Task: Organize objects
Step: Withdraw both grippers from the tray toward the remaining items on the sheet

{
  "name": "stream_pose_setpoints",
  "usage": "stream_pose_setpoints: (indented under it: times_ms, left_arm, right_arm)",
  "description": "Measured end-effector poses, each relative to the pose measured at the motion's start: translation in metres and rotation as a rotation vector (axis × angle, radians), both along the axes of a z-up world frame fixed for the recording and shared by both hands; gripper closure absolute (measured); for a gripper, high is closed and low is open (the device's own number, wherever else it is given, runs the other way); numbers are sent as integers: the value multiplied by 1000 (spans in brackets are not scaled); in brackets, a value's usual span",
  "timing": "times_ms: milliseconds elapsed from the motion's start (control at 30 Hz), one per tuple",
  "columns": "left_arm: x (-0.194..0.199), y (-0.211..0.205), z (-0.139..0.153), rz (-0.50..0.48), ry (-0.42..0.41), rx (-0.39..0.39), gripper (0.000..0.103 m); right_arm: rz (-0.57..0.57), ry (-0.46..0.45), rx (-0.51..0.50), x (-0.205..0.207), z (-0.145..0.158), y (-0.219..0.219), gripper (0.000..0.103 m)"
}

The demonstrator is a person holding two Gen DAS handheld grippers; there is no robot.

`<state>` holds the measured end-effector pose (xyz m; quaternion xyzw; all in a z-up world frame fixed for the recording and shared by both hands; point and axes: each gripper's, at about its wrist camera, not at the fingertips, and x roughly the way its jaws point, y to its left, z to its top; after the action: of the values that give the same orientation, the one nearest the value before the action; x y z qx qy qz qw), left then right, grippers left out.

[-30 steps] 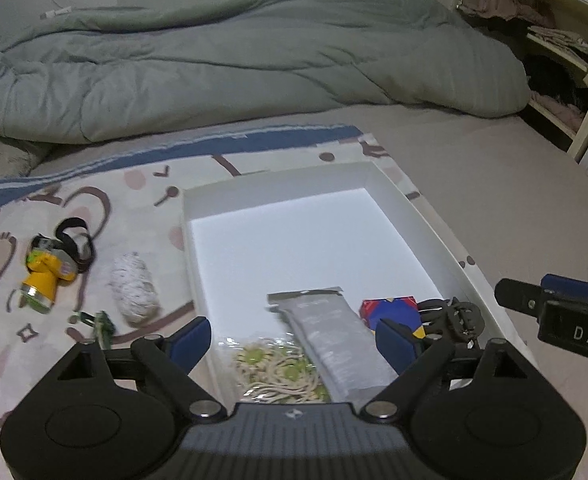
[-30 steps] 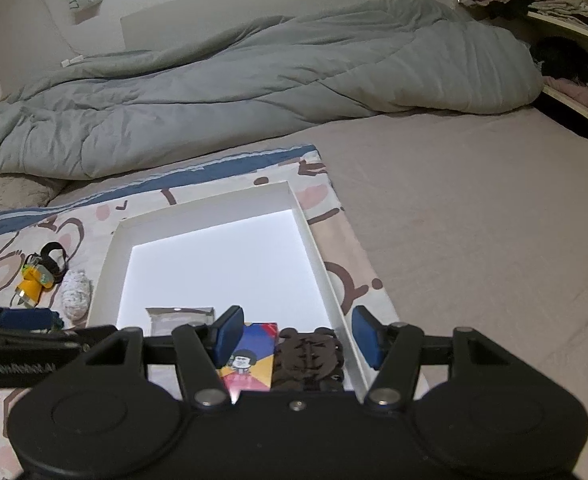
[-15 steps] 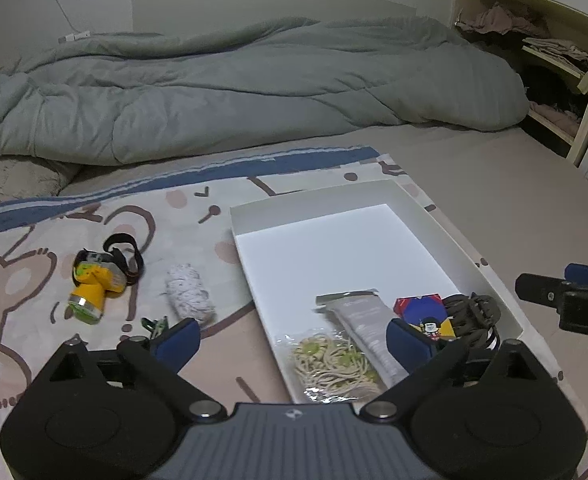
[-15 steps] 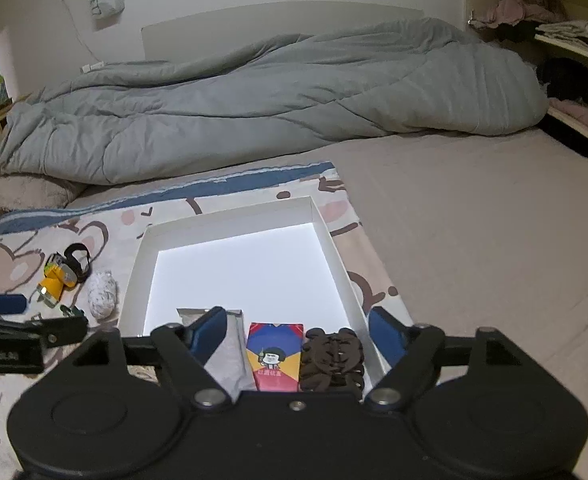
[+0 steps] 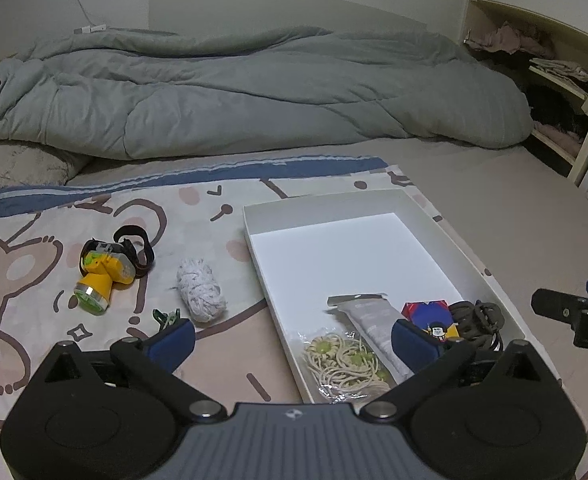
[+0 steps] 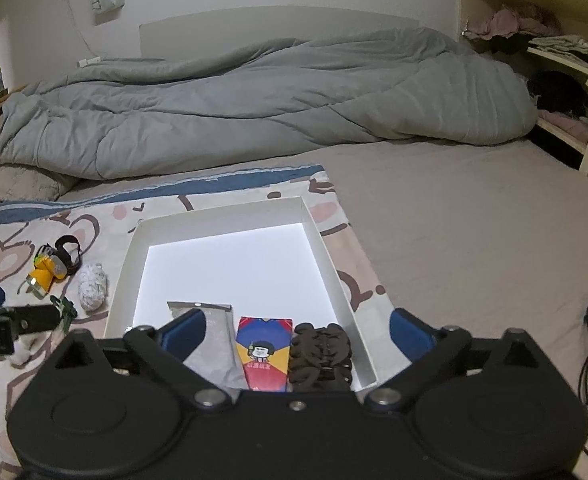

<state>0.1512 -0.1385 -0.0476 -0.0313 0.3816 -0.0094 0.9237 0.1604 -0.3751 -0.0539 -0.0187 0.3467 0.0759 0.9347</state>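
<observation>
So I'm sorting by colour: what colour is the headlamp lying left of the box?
Yellow body, black strap: the headlamp, clearest in the left wrist view.

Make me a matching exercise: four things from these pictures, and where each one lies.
Things:
1. headlamp
2. yarn ball
3. noodle bag
4. brown cord

Places:
A. box, right near corner
B. blanket, farthest left
C. box, left near corner
D. blanket, between headlamp and box

Pairs: 1-B, 2-D, 3-C, 4-A
</observation>
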Motion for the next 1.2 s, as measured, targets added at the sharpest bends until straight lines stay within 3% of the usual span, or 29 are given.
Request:
stream_pose_setpoints:
  times_ms: [667,1200]
  left_arm:
    - [0,10,-1,12,-8,2,0]
    - [-8,65,4,112,-19,-6,0]
  right_arm:
    - [-34,14,-28,2,-4,-5,0]
    - [12,17,-26,12,-6,38,0]
